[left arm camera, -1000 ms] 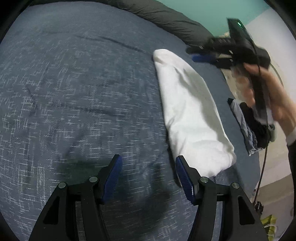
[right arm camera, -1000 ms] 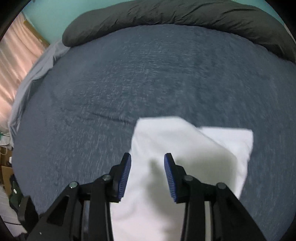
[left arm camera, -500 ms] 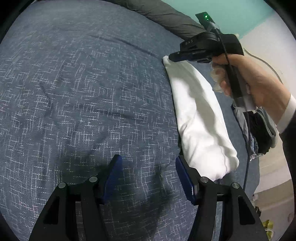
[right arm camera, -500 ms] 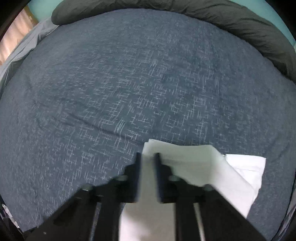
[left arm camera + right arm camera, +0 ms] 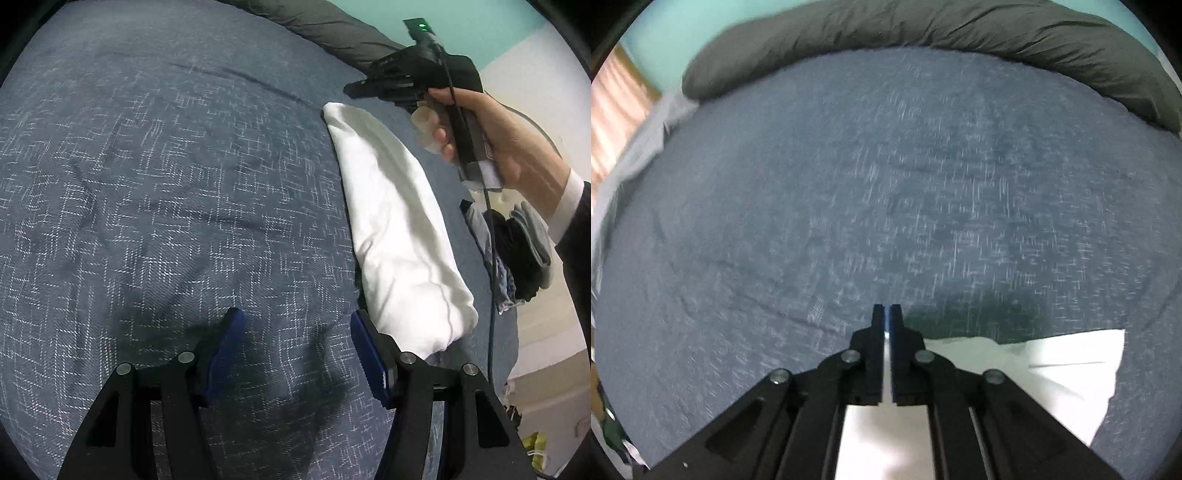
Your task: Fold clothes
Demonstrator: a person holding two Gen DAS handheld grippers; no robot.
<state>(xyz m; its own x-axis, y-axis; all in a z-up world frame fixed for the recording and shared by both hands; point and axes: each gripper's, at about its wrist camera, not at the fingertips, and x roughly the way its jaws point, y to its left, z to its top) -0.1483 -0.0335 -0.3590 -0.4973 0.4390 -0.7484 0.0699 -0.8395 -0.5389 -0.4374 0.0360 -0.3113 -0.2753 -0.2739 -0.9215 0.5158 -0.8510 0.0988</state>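
Observation:
A white garment [image 5: 395,221], folded into a long strip, lies flat on the blue bed cover [image 5: 166,184]. My left gripper [image 5: 295,317] stands open just above the cover, its right finger [image 5: 365,347] beside the strip's near end. A person's hand [image 5: 517,147] holds my right gripper [image 5: 351,90] over the strip's far corner. In the right wrist view the right gripper [image 5: 885,308] reaches past the garment's [image 5: 1052,373] edge. Its jaws are only a slit apart and opening, with no cloth pinched between them.
A dark grey duvet [image 5: 923,26] is bunched along the head of the bed. Several dark and grey clothes [image 5: 517,254] are piled at the bed's right edge. A pale sheet [image 5: 646,140] and a curtain lie at the left. A cable [image 5: 491,295] hangs from the right gripper.
The right gripper's jaws have come together from well apart, and it has slid forward past the garment's far edge. The garment stays flat. The left gripper has not moved.

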